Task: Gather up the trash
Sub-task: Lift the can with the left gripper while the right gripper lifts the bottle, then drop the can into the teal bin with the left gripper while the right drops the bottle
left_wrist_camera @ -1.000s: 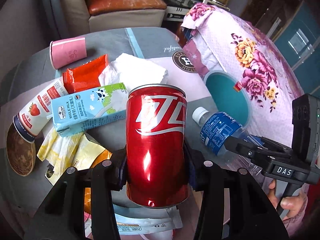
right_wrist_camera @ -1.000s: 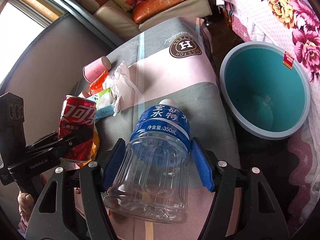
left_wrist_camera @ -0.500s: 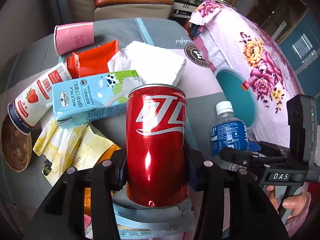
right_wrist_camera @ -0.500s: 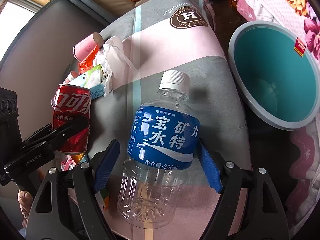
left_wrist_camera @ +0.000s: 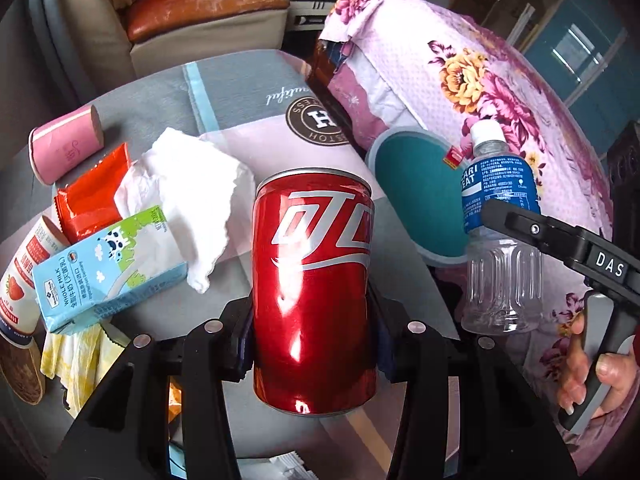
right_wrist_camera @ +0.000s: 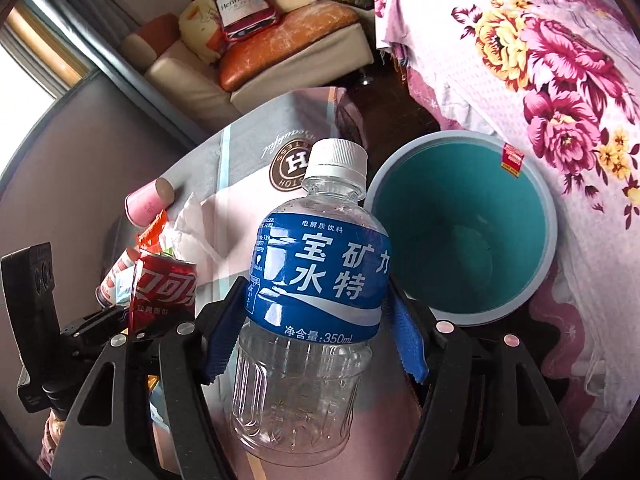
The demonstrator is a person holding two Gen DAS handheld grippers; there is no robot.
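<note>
The left gripper (left_wrist_camera: 314, 320) has its jaws partly apart and clamped on a red Coca-Cola can (left_wrist_camera: 314, 292), the dark pads pressing its lower sides. The can stands upright between the jaws, its silver top rim toward the room, lifted clear of the table (left_wrist_camera: 240, 80). The gripper points steeply down over the table's near part.

The right gripper (right_wrist_camera: 312, 320) has its jaws set wider and they have just been closing in; their blue pads press the sides of a clear plastic bottle (right_wrist_camera: 308, 320) at the lower edge of its blue label. The bottle looks empty, its white cap is on, and it is held nearly upright with the cap tilted away from the camera. In the left wrist view a hand (left_wrist_camera: 592, 368) grips the grey handle of this gripper at the right edge, with the bottle raised just beside the teal trash bin (right_wrist_camera: 460, 240). The bin stands on the floor between the table and a bed with a floral cover (right_wrist_camera: 540, 80), its mouth open and nothing visible inside.

On the table behind the can lie a blue milk carton (left_wrist_camera: 108, 272), a crumpled white tissue (left_wrist_camera: 192, 192), a red wrapper (left_wrist_camera: 88, 200), a pink paper cup (left_wrist_camera: 64, 148) on its side, a strawberry yogurt cup (left_wrist_camera: 20, 280) and yellow wrappers (left_wrist_camera: 76, 356).
</note>
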